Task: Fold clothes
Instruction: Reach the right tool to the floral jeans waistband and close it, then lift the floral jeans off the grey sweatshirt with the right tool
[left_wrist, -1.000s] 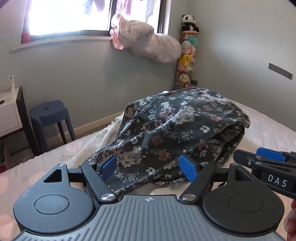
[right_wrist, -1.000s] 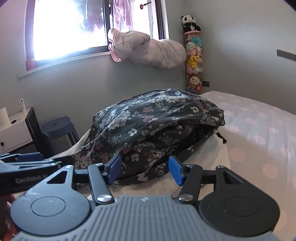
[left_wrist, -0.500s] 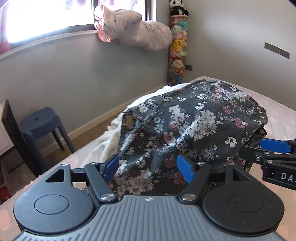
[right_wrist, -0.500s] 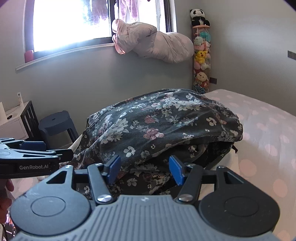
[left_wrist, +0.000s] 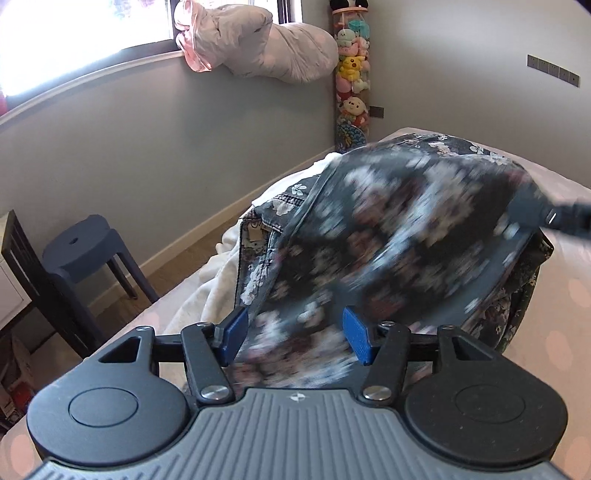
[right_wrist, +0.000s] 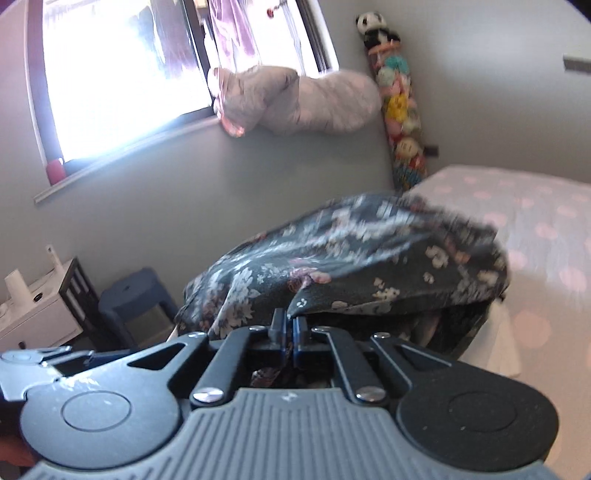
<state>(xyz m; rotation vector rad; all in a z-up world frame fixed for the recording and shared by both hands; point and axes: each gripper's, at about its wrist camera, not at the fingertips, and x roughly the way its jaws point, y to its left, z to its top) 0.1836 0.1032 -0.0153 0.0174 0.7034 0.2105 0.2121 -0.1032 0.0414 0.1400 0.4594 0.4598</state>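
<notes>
On the bed, heaped in a loose mound against a pale blanket, lies the dark floral garment — still bunched, no flat fold showing anywhere; my right gripper has its jaws pressed together on a pinch of the garment's near edge, the cloth rising in a small peak just above the tips; my left gripper sits low at the near hem with its blue pads spread wide, fabric lying between them but not caught; the cloth is blurred, so I judge it is being lifted or tugged — a pick-up or spreading step, though I cannot tell which; next, I judge, the left needs to close on a second edge point well apart from the right's, so the piece can hang open rather than drag as a lump.
</notes>
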